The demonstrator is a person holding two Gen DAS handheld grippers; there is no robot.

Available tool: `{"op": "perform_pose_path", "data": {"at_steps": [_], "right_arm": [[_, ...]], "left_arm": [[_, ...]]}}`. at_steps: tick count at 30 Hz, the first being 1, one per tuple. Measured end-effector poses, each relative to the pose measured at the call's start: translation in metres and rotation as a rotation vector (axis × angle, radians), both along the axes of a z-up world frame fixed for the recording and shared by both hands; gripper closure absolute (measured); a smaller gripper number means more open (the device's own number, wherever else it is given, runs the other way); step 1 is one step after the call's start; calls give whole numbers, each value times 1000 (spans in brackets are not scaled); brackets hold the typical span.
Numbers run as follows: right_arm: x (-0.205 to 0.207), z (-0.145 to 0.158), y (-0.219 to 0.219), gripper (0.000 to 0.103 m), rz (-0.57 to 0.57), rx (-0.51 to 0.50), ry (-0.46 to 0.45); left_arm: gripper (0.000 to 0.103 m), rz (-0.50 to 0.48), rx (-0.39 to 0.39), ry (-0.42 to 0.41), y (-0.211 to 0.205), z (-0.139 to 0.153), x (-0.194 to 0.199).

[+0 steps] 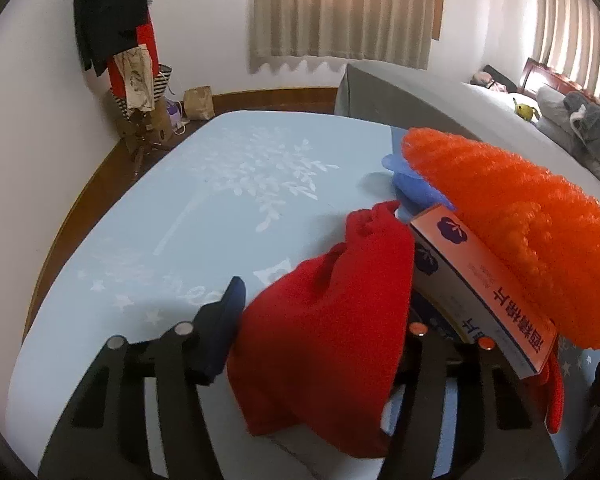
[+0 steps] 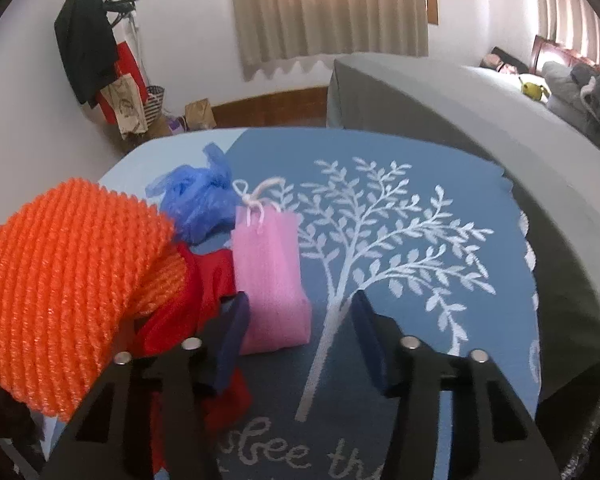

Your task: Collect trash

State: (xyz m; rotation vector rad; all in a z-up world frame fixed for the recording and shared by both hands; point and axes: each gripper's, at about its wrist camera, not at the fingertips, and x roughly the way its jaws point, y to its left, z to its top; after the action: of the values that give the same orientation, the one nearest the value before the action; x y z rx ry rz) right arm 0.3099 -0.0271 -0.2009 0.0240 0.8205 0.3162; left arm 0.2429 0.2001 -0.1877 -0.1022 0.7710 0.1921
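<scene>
In the left wrist view my left gripper (image 1: 320, 312) holds a red cloth bag (image 1: 328, 320) between its fingers, above the light blue mat (image 1: 180, 216). An orange-and-white box (image 1: 484, 284) sticks out of the bag, with orange bubble wrap (image 1: 532, 232) over it and a blue plastic piece (image 1: 412, 184) behind. In the right wrist view my right gripper (image 2: 300, 320) is open just in front of a pink knit pouch (image 2: 272, 272) with a white string. The orange wrap (image 2: 60, 280), red bag (image 2: 204, 280) and blue mesh ball (image 2: 204, 196) lie to its left.
A dark blue mat with a white tree print (image 2: 400, 240) covers the table on the right. A grey-covered bed (image 2: 460, 120) with plush toys (image 2: 534, 87) stands behind. A coat rack (image 1: 112, 20) with clothes and bags stands in the far left corner.
</scene>
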Motion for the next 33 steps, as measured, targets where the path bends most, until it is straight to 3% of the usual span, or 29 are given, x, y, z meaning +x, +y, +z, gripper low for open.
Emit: {"op": "perform_pose_path", "data": {"at_steps": [6, 9, 16, 25, 33], "right_arm": [[2, -3, 8, 78, 44, -1, 23], [-1, -2, 8, 84, 52, 3, 19], [-14, 7, 1, 88, 21, 48, -21], [-33, 33, -19, 88, -26, 89, -76], [-51, 50, -28, 88, -34, 103, -104]], "left_arm": [[65, -31, -23, 8, -3, -2, 4], [72, -44, -16, 5, -7, -2, 4], [82, -26, -31, -34, -4, 3, -2], [83, 49, -52, -102, 5, 24, -28], [83, 57, -48, -152, 0, 51, -56]]}}
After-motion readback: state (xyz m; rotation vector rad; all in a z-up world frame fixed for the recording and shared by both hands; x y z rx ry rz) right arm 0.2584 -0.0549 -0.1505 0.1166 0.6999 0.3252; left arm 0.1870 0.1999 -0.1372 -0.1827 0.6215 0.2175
